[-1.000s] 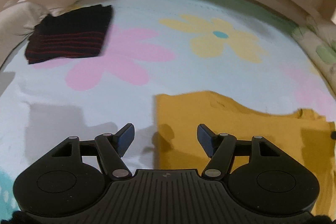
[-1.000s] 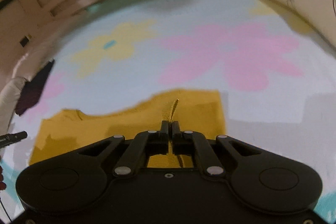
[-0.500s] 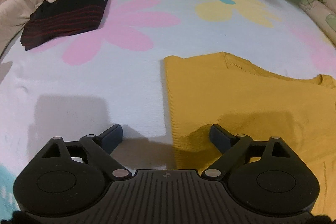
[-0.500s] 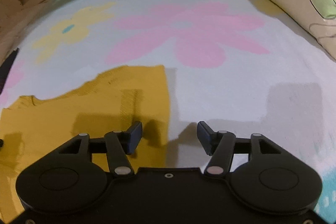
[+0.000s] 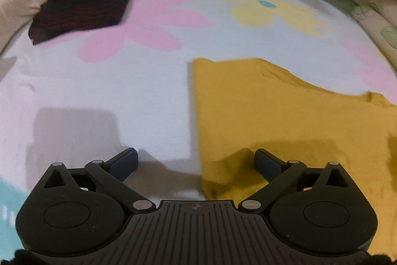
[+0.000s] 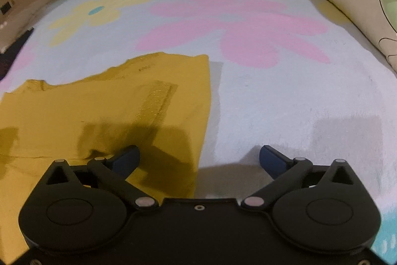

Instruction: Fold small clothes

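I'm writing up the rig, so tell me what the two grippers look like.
Both are matte black plastic. Each has two round discs, linkage arms with silver pivot pins, and dark blue finger pads. The left gripper has a ribbed centre plate; the right gripper has a smooth one with a small screw.

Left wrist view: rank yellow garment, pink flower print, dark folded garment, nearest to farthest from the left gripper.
1. Yellow garment, right, its edge between the opening jaws of the left gripper.
2. Pink flower print, centre-left.
3. Dark folded garment, far left.
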The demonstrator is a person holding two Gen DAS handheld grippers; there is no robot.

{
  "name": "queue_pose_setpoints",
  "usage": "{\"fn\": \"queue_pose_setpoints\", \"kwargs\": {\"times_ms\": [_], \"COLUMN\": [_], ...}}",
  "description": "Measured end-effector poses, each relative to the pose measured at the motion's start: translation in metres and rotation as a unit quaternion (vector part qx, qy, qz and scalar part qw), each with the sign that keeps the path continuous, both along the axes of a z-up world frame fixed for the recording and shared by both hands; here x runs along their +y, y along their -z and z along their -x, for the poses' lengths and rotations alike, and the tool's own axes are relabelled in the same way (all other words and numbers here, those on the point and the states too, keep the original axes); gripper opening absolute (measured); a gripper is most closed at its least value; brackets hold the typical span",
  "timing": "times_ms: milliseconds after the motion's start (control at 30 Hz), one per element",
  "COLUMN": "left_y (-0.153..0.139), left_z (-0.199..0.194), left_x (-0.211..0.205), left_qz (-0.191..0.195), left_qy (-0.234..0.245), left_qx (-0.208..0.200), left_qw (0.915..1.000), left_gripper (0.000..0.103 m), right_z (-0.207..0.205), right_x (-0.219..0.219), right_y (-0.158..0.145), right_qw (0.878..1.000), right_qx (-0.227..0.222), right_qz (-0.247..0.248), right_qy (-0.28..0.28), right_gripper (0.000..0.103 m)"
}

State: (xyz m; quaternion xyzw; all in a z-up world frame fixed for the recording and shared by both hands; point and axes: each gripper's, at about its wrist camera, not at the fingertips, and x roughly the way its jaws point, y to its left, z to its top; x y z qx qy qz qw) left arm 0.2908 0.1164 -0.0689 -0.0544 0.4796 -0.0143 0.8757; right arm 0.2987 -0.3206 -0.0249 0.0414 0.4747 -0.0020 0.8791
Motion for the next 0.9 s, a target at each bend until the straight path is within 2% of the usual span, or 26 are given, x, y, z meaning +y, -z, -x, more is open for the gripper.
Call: {"fn": "queue_pose_setpoints", "kwargs": {"times_ms": [67,233,433,600,767,900], "left_y": [-0.008,-0.037,-0.067,-0.065,-0.047,-0.031], "left_z": [0.009,0.045,0.113,0.169,0.214,0.236], "left_x": [-0.006,-0.014,-0.016,-0.014,-0.021,-0.02], "left_qz": [-0.005,-0.016,-0.017,0.006,0.004,0.026], "left_qy": [0.02,0.041,0.058,0.066,0.084,0.083], "left_qx": [0.007,-0.012,-0.042,-0.048,-0.021,0.004], "left_qw": [0.9998,0.999,0.9972,0.9966,0.9962,0.9962], "left_gripper": [0.102,0.102,0.102,0.102,0.102,0.102], "right_z": [0.009,0.043,0.102,0.166,0.213,0.238], "right_x": [-0.002,0.0,0.013,0.015,0.018,0.014], "right_y": [-0.013,-0.05,-0.076,-0.071,-0.055,-0.044], "right_qw": [1.0,0.998,0.995,0.992,0.992,0.991], "right_qx": [-0.014,-0.043,-0.057,-0.044,-0.006,0.033], "right_qz": [-0.014,-0.046,-0.075,-0.107,-0.108,-0.116], "right_qy": [0.001,-0.01,-0.039,-0.051,-0.059,-0.05], "right_gripper": [0.103,0.103,0.103,0.103,0.103,0.103]}}
